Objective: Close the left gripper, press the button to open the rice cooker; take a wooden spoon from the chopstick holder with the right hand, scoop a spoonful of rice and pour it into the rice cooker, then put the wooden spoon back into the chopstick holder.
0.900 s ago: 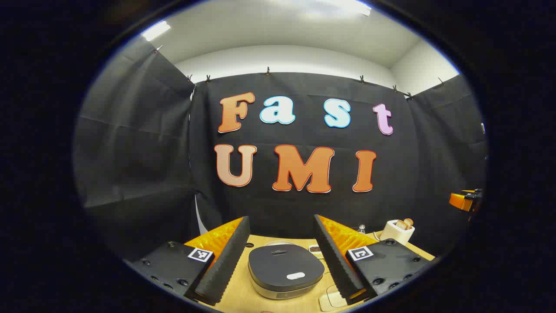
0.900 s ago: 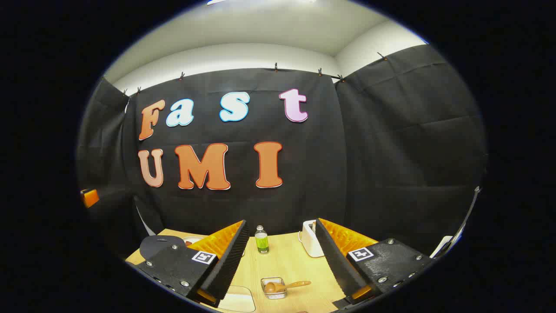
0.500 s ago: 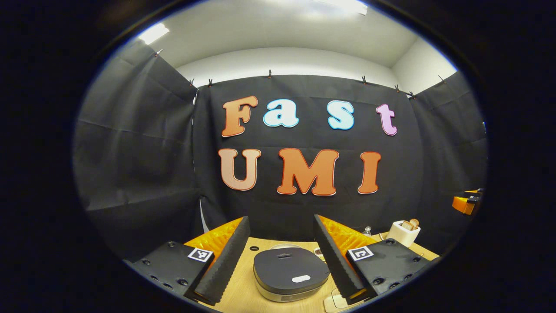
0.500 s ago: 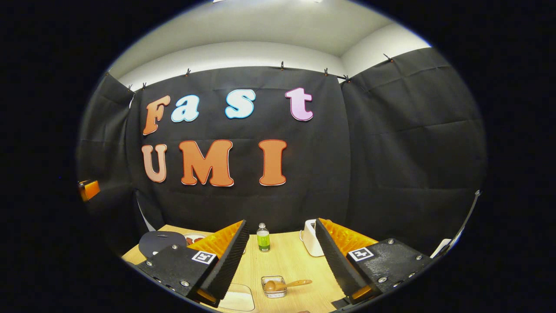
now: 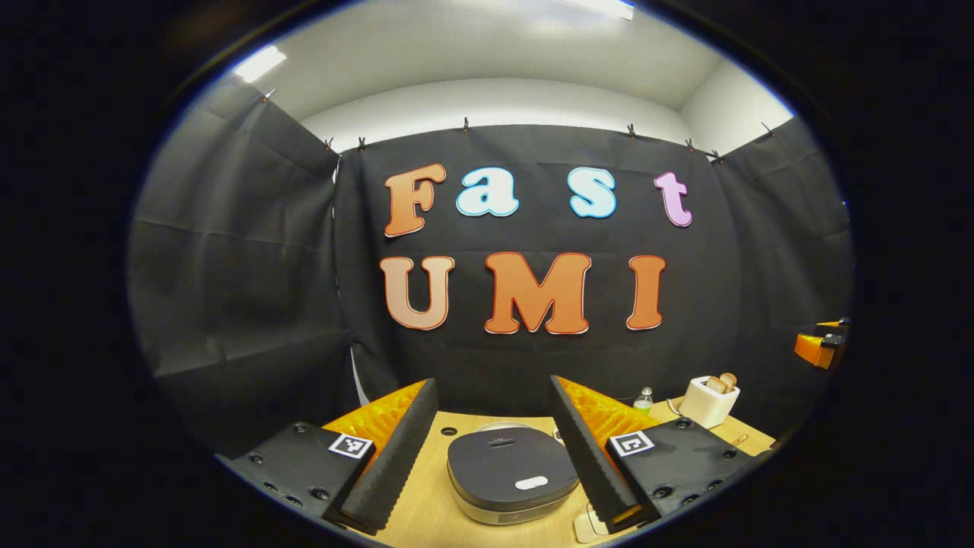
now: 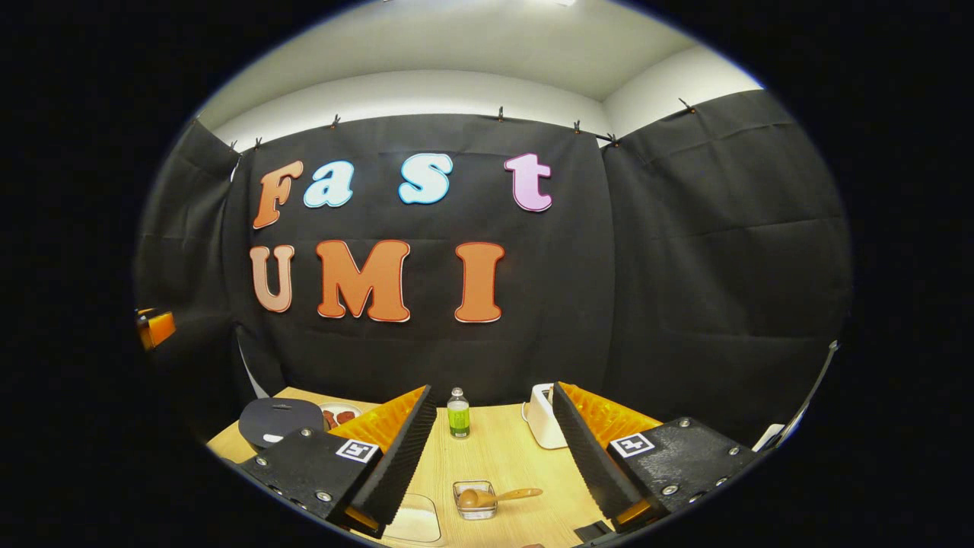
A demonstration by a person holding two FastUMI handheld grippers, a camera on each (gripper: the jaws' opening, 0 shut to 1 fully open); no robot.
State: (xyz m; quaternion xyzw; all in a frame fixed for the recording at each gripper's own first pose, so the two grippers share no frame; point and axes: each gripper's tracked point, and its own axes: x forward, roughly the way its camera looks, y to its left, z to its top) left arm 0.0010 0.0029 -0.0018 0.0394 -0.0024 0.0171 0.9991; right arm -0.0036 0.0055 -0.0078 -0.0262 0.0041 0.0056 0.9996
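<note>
The rice cooker sits shut on the wooden table, dark lid on top, with a white button near its front. My left gripper hangs open above and in front of it, the cooker framed between its fingers. My right gripper is open too, with nothing in it. Between its fingers, on the table, a small clear holder carries the wooden spoon, handle pointing right. The cooker also lies at the far left of the right gripper view.
A green bottle and a white toaster stand at the table's back. A plate lies beside the cooker. A pale shallow container sits at the front edge. The toaster holds bread slices.
Both views have drifted slightly; the cooker sits a little more to the right between the left fingers. Both grippers stayed open and nothing was touched.
</note>
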